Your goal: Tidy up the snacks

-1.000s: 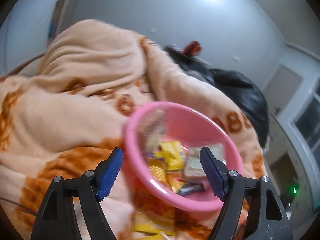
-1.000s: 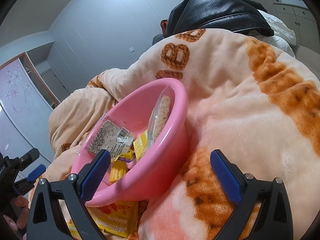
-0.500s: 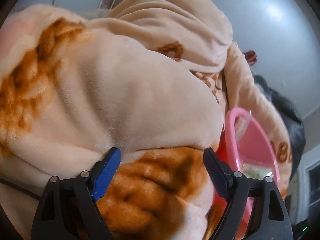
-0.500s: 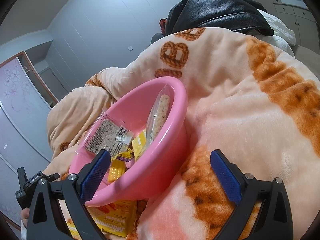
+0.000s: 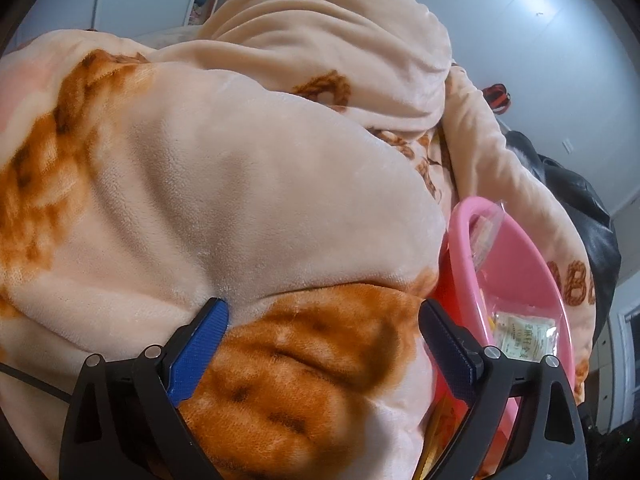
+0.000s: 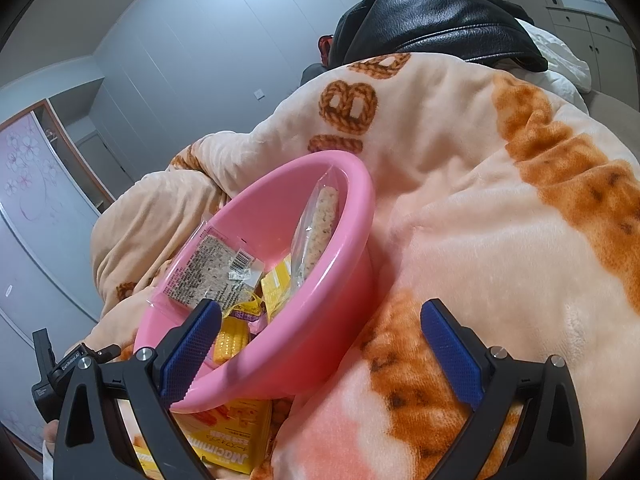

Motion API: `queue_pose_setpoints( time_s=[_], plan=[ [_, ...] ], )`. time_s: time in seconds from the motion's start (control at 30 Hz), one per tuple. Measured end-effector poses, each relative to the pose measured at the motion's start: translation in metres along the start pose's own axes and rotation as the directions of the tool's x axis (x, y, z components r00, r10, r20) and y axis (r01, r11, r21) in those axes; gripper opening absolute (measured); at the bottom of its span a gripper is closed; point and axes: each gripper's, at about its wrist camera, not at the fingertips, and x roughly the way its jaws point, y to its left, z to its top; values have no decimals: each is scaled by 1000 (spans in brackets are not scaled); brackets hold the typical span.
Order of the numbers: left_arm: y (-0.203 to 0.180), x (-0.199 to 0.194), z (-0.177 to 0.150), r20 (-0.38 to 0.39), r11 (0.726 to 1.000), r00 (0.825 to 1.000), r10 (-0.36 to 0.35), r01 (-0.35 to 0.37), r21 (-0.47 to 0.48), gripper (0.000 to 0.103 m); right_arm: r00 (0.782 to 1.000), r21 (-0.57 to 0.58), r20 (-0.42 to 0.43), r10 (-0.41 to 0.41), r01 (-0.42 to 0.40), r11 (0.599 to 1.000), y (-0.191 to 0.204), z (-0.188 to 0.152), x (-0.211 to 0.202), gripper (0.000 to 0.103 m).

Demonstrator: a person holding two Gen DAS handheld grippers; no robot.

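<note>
Both grippers stand empty, our left gripper point(image 5: 320, 344) opening over bare blanket point(image 5: 224, 200), our right gripper point(image 6: 320, 340) spread wide beside the pink bowl point(image 6: 320, 340) already holding several snacks, while a yellow box point(image 6: 224, 444) under it awaits sorting.

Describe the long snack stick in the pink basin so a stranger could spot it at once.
Find the pink basin tilted on the peach blanket. Against its inner wall, near the rim, leans a clear-wrapped snack stick. It is the only long, pale, speckled bar; its neighbours are flat or yellow packets.
</note>
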Motion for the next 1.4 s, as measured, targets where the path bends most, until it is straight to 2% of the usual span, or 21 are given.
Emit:
queue_pose_setpoints(
  time_s=[1.1, 1.27, 1.4],
  plan=[
    [0, -2, -2, -1, 1000, 1000, 1, -1, 0, 95, 1000, 4, -7, 9, -9, 1000, 3, 1, -4, 100],
    [0, -2, -2, -1, 1000, 1000, 2, -2, 0, 95, 996, -81, -34, 87, -90, 993, 23, -9, -35, 100],
    [0, -2, -2, -1, 1000, 1000, 2, -2, 0, 95, 986, -215, -80, 146, -160, 963, 46, -21, -66, 100]
  ],
)
